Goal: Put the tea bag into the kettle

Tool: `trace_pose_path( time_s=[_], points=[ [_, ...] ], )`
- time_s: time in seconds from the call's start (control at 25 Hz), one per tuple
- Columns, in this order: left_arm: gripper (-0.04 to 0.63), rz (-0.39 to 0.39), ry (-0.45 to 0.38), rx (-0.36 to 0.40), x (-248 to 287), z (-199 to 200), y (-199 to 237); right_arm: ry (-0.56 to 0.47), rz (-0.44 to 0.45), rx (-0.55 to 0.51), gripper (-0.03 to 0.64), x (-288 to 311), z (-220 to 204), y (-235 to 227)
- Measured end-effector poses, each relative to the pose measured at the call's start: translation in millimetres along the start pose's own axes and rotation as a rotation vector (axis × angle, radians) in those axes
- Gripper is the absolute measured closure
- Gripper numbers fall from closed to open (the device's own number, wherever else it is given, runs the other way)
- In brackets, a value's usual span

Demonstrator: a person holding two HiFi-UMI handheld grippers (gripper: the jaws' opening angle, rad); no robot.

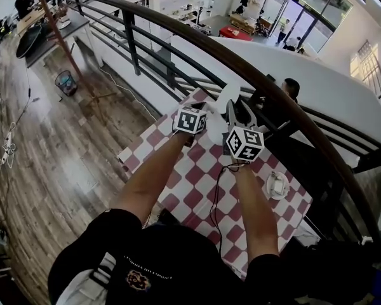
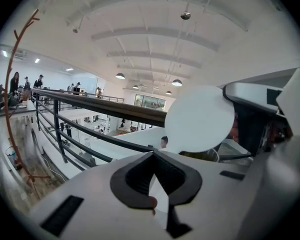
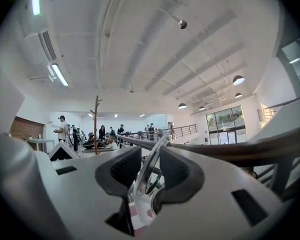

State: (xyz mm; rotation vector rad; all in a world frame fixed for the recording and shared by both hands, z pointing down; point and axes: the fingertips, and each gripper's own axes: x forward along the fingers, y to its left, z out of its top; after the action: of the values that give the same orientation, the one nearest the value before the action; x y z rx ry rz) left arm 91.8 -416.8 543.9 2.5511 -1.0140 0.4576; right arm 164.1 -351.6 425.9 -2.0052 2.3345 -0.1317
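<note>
The kettle's round white lid (image 2: 200, 119) stands flipped up in front of my left gripper (image 2: 152, 156), with the kettle's rim (image 2: 210, 155) just below it. A thin white piece, seemingly the tea bag (image 2: 161, 204), is pinched between the left jaws. In the right gripper view the same lid shows edge-on as a steel ring (image 3: 151, 164) slanting across the gap of my right gripper (image 3: 149, 156), touching both pads. From the head view both grippers (image 1: 203, 110) (image 1: 240, 112) meet at the white lid (image 1: 228, 97) over the checkered table (image 1: 197, 170). The kettle body is hidden beneath them.
A round white base (image 1: 277, 185) with a black cable lies on the red-and-white cloth to the right. A black railing (image 1: 178, 49) runs close behind the table's far edge, with an open drop to the floor below. The person's arms (image 1: 152, 176) reach over the near half.
</note>
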Motion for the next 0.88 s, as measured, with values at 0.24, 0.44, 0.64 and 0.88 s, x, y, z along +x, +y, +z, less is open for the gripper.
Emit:
trace_pose_path(
  time_s=[0.24,0.44,0.64,0.88],
  points=[
    [0.597,0.005,0.003,0.012,2.9,-0.8,-1.5,0.031,0.022,0.05,0.511,-9.7,-14.8,-8.5],
    [0.597,0.003,-0.008,0.012,0.7,2.1,-1.9,0.055,0.041,0.033,0.511,-19.4,-25.0,-3.1],
    [0.597,-0.002,-0.052,-0.064,-12.3,1.6,-2.5,0.113,-0.021,0.017,0.511,-33.1,-40.2,-18.1],
    [0.597,0.007,-0.075,-0.015,-33.6,0.8,-8.1,0.206,-0.097,0.053,0.512,-46.4,-66.7,-41.1]
  ],
)
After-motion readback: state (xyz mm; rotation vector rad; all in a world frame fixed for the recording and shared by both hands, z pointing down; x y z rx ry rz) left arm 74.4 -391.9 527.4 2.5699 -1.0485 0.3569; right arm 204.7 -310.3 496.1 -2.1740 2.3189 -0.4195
